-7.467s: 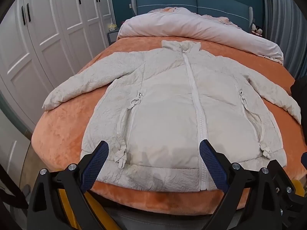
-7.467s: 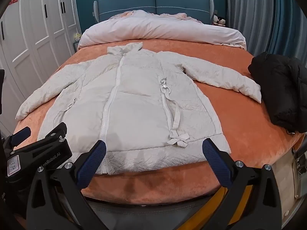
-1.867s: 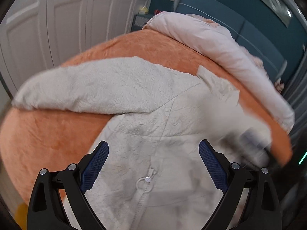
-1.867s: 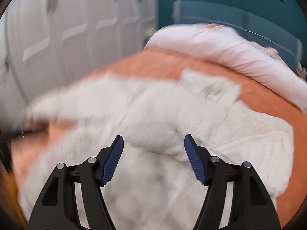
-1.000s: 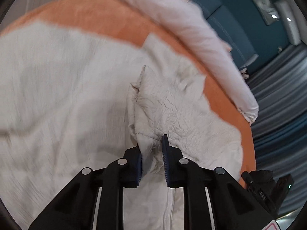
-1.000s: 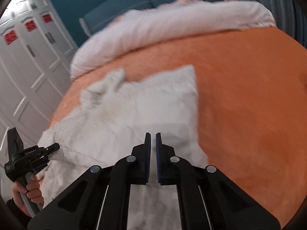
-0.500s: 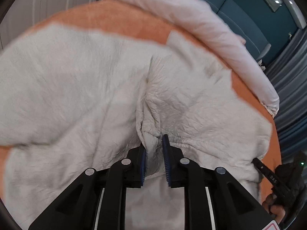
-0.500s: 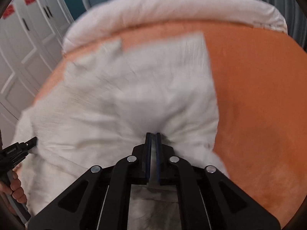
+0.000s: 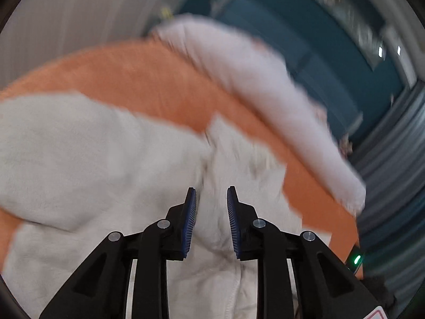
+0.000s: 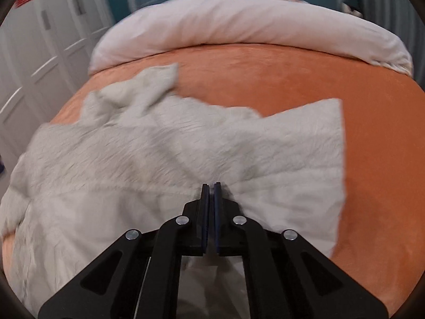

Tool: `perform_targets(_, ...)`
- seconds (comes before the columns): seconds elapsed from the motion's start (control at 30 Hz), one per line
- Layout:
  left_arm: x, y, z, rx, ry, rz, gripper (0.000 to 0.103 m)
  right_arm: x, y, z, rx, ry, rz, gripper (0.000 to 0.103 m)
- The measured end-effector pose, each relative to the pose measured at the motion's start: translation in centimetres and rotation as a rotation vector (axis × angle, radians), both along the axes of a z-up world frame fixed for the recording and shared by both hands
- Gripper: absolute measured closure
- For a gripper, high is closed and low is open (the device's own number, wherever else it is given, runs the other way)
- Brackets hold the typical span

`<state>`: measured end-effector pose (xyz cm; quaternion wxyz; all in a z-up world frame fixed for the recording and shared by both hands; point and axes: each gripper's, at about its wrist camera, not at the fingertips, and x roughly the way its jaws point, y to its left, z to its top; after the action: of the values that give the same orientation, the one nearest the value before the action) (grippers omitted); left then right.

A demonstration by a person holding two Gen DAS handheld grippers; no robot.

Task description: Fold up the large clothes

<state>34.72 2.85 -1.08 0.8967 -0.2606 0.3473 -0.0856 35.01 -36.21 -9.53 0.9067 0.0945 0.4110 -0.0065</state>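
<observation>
R claw (image 10: 209, 186) pinches coat (image 10: 159, 154); L claw (image 9: 211, 194) parted over it

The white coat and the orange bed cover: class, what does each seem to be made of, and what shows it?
White coat: probably a thin, matte synthetic shell over padding; its surface is finely crinkled and puffy. Orange bed cover: likely plush fleece or velvet; it looks soft, napped and without sheen, though blur hides the weave.

You are looking at a bed (image 10: 305, 79) with an orange cover filling the frame; a white jacket (image 10: 159, 159) is lying crumpled across its lower left, and a pale duvet (image 10: 239, 26) is lying bunched along the top.
</observation>
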Motion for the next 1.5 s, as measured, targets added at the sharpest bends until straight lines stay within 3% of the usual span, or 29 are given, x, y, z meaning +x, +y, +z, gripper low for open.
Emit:
perform_targets(0.1, -1.0, 0.4, 2.1, 0.076, -0.055, -0.007, 0.081, -0.4, 2.0, -0.2, 0.018, -0.014, 0.146, 0.098)
perform_targets(0.2, 1.2, -3.1, 2.7, 0.124, -0.065, -0.108, 0.07, -0.3, 4.6, -1.4, -0.06, 0.008, 0.231, 0.099)
perform_targets(0.27, 3.1, -5.8, 1.3, 0.124, -0.04, -0.182, 0.067, -0.1, 4.9, -1.2, -0.077, 0.009, 0.259, 0.101)
perform_targets(0.37, 6.3, -10.3, -3.1, 0.15, 0.08, -0.309, 0.067, -0.6, 5.6, 0.2, -0.099, -0.016, 0.328, 0.101)
perform_targets(0.47, 7.3, -11.6, -6.9, 0.278, 0.134, -0.293, 0.071, -0.9, 2.9, 1.8, -0.075, -0.073, 0.196, 0.101)
perform_targets(0.57, 5.5, -10.2, -8.6, 0.303, 0.123, -0.267, 0.083, 0.1, -3.1, 0.9, 0.008, -0.067, -0.08, 0.103)
perform_targets(0.63, 4.9, -9.0, -10.4, 0.27, 0.116, -0.263, 0.094, 0.6, -4.9, -1.3, 0.064, -0.03, -0.133, 0.103)
perform_targets(0.73, 4.6, -8.0, -11.5, 0.207, 0.108, -0.249, 0.095, 1.1, -4.8, -3.2, 0.094, -0.034, -0.143, 0.103)
perform_targets(0.9, 4.6, -8.4, -12.4, 0.219, 0.065, -0.231, 0.095, 2.0, -4.8, -3.9, 0.125, -0.01, -0.13, 0.103)
perform_targets(1.0, 4.3, -7.3, -11.3, 0.174, 0.074, -0.231, 0.095, 0.3, -4.9, -1.2, 0.089, 0.033, -0.162, 0.103)
perform_targets(1.07, 3.6, -6.3, -9.6, 0.178, 0.079, -0.212, 0.095, -1.9, -3.1, 2.1, 0.062, -0.007, -0.134, 0.097)
perform_targets(1.1, 3.0, -5.6, -8.3, 0.179, 0.061, -0.184, 0.087, -2.7, -2.3, 3.0, 0.059, -0.019, -0.109, 0.097)
perform_targets(1.13, 2.6, -4.9, -7.3, 0.183, 0.039, -0.152, 0.071, -3.7, -1.5, 3.7, 0.052, -0.019, -0.086, 0.096)
perform_targets(1.2, 2.9, -4.1, -7.3, 0.235, 0.055, -0.094, 0.055, -4.2, -0.5, 2.5, 0.028, 0.047, -0.064, 0.096)
perform_targets(1.27, 4.0, -3.6, -9.5, 0.265, 0.153, -0.094, 0.053, -4.1, -0.4, -1.5, -0.002, 0.166, -0.077, 0.097)
perform_targets(1.33, 4.0, -3.0, -11.3, 0.21, 0.166, -0.13, 0.052, -4.6, -0.6, -3.0, 0.022, 0.135, -0.073, 0.098)
perform_targets(1.4, 3.4, -2.7, -10.4, 0.21, 0.185, -0.12, 0.054, -4.3, -0.1, -1.9, -0.019, 0.163, -0.11, 0.097)
perform_targets(1.47, 2.4, -1.4, -9.3, 0.149, 0.209, -0.097, 0.059, -4.9, 1.0, -0.2, -0.065, 0.159, -0.129, 0.092)
perform_targets(1.5, 1.4, 0.2, -8.4, 0.083, 0.206, -0.081, 0.059, -5.9, 2.1, 1.3, -0.092, 0.125, -0.117, 0.092)
